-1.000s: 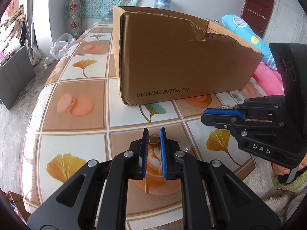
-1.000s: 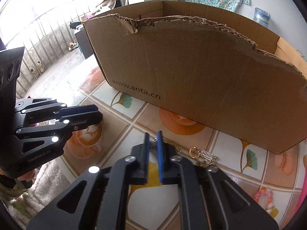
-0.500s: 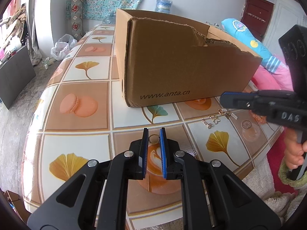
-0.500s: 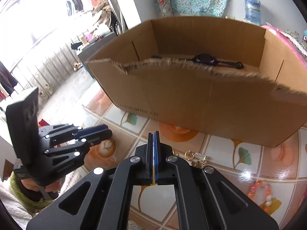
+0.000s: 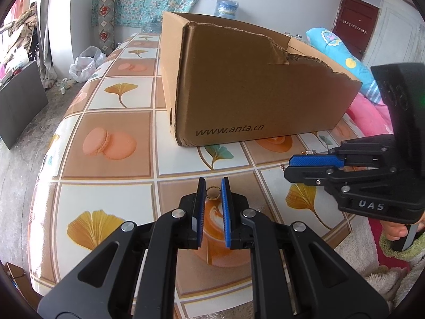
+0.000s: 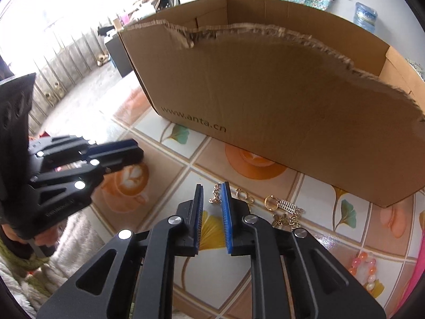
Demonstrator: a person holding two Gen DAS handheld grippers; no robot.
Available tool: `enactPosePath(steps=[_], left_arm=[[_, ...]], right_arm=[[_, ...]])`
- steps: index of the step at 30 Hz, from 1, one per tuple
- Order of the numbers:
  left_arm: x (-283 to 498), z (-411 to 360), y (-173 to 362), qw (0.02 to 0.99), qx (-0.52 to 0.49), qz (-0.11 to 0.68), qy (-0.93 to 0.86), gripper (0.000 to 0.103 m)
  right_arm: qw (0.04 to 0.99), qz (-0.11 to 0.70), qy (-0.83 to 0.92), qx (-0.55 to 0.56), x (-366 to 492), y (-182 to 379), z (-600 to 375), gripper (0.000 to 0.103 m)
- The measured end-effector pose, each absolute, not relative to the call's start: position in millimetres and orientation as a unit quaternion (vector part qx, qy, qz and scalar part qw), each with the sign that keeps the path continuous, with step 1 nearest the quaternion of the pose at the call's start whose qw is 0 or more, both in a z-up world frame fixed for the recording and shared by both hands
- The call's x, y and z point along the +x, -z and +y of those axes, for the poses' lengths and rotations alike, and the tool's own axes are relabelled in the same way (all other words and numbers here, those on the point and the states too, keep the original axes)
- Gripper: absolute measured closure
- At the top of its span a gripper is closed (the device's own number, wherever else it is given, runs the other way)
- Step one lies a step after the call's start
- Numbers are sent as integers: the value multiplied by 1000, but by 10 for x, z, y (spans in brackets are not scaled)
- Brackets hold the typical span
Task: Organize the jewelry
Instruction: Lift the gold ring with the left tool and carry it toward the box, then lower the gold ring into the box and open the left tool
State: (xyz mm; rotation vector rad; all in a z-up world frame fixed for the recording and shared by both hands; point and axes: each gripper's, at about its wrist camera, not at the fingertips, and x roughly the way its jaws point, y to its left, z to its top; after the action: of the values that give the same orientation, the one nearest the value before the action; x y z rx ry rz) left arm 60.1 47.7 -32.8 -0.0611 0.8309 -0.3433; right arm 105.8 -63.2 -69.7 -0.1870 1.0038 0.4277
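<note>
My left gripper hangs over the tiled table, shut on a small gold ring pinched near its fingertips. The same gripper shows at the left of the right wrist view. My right gripper is low over the table in front of the cardboard box; its jaws are opening, with nothing pressed between them. A thin gold chain lies on the table just past its tips. A gold key ring with charms lies to the right. From the left wrist view my right gripper is side-on.
The torn-edged box fills the middle of the table. An orange and pink bead bracelet lies at the right near the table edge. Pink bedding is beyond the box. A hand grips the right tool.
Half a second ago the right gripper was shut and higher, looking into the box. It is now low by the gold chain with its jaws parted. The left gripper still holds the ring.
</note>
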Motion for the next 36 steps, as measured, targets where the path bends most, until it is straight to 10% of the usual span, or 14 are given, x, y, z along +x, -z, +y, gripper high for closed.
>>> enactPosePath(steps=[36], left_arm=[[382, 640, -93, 920, -56, 339, 189, 92]], right_arm=[[850, 418, -305, 95, 931, -286, -1115, 100]])
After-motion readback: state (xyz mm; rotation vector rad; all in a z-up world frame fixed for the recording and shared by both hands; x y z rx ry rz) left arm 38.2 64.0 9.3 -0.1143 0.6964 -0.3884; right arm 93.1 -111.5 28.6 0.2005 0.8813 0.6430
